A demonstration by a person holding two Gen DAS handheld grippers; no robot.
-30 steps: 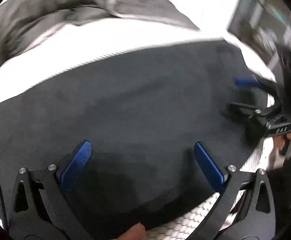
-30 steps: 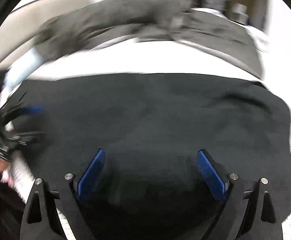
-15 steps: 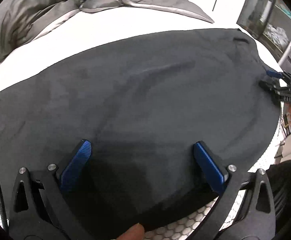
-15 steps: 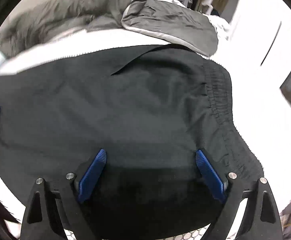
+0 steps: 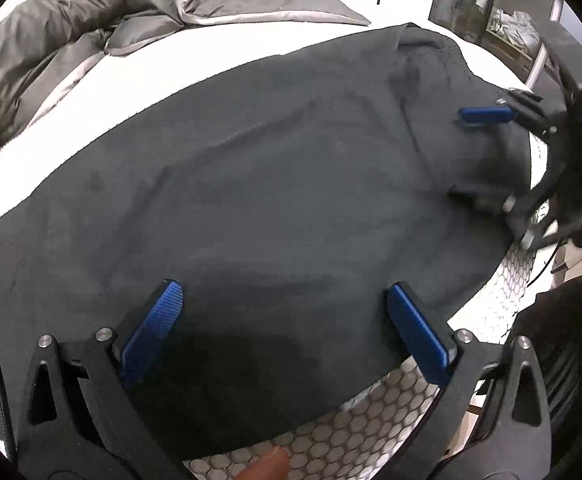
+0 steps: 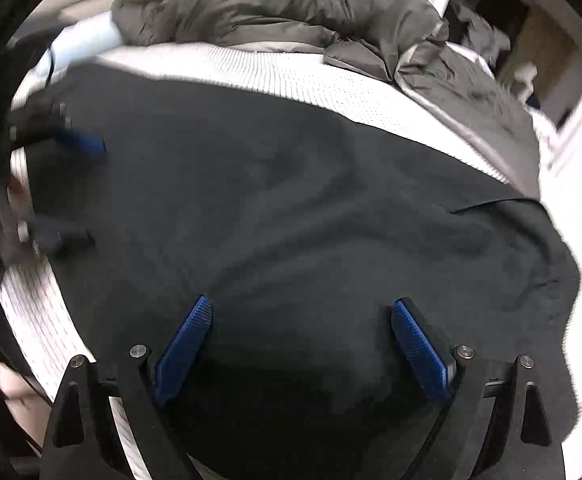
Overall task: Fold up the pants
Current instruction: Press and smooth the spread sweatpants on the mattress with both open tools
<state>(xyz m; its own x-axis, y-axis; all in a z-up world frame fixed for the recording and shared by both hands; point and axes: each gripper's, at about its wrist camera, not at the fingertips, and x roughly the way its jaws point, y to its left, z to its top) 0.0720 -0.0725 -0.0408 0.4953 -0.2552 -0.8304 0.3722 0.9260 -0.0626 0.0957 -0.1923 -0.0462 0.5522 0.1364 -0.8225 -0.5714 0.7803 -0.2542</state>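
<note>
Left wrist view: my left gripper (image 5: pixel 287 332) is hovering over the near edge of the black pants (image 5: pixel 271 184), jaws spread wide, gripping nothing.
Right wrist view: my right gripper (image 6: pixel 303 344) is hanging over the same garment, jaws also wide apart and empty.
Pants: lying flat on the white mattress (image 5: pixel 103 80), well short of the grey duvet (image 5: pixel 51 40) bunched at the far side.
Long axis: running left-right across both views, so I'm facing the pants side-on.
Key relation: fabric is sitting directly under and ahead of both jaw pairs; each gripper is covering its own end, right gripper visible at my far right (image 5: pixel 487 152).
Nearer arm: neither, looks even.
Fold state: I'm judging no fold started here.
Risk: thin cloth, jaws may be pinching one layer only.
</note>
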